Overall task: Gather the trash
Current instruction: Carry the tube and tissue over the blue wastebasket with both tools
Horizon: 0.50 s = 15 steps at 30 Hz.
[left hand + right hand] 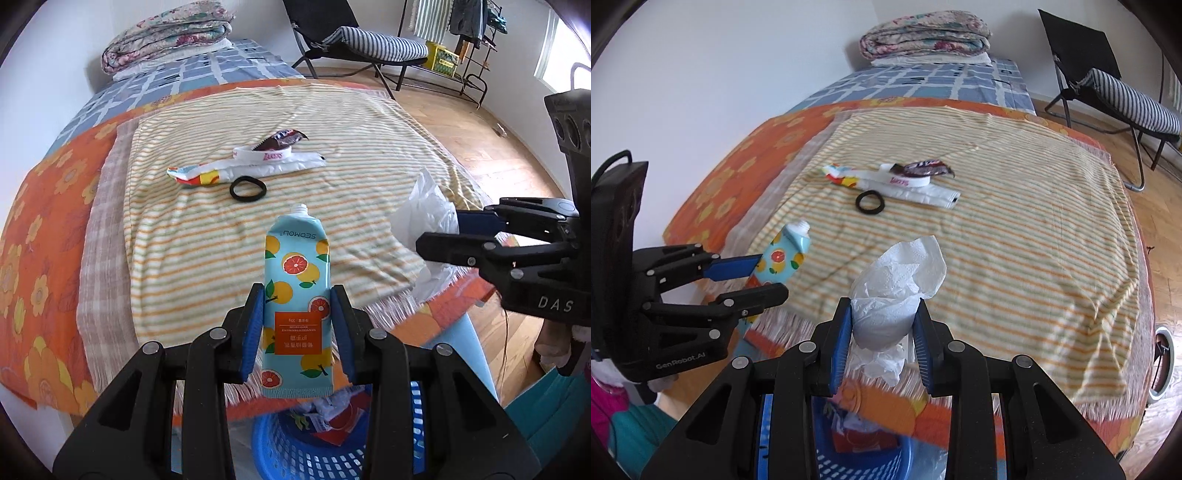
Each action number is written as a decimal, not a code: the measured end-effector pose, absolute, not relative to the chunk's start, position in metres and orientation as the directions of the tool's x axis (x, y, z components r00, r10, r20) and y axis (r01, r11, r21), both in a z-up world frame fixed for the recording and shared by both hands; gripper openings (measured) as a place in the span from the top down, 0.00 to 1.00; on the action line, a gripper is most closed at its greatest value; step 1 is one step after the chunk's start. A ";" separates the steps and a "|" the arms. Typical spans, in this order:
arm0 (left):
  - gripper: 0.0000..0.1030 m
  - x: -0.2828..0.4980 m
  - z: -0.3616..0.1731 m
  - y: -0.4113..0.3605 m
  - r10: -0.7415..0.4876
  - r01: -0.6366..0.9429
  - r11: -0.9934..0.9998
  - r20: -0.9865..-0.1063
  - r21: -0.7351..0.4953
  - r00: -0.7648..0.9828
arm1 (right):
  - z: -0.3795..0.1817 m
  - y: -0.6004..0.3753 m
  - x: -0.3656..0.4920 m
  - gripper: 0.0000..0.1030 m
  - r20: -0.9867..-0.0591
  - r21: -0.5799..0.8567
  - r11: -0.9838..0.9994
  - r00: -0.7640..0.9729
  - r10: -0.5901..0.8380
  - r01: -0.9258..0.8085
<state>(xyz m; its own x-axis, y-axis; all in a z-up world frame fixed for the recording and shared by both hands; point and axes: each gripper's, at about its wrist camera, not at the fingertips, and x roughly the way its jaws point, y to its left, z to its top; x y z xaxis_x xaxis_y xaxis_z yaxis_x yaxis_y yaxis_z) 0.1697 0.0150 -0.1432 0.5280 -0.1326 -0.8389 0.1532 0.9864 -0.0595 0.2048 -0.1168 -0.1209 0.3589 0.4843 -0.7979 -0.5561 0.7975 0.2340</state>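
My left gripper (297,314) is shut on a light-blue hand-cream tube (295,280) printed with oranges, held above the bed's near edge; it also shows in the right wrist view (783,258). My right gripper (882,325) is shut on a crumpled white tissue (897,288), which also shows in the left wrist view (428,218). A blue plastic basket (295,446) with trash in it sits on the floor below both grippers (864,461). On the striped blanket lie a white snack wrapper (243,170), a brown candy wrapper (284,138) and a black hair tie (247,189).
Folded quilts (166,40) are stacked at the bed's far end. A black folding chair with a striped cushion (380,44) and a clothes rack (469,40) stand on the wooden floor to the right. The left gripper (753,280) is close beside the right one.
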 end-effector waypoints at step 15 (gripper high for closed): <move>0.65 0.106 -0.151 -0.005 -0.141 0.169 0.984 -0.844 -0.061 0.518 | -0.127 -0.132 0.127 0.71 -0.801 0.230 0.753 0.319 0.506 -0.617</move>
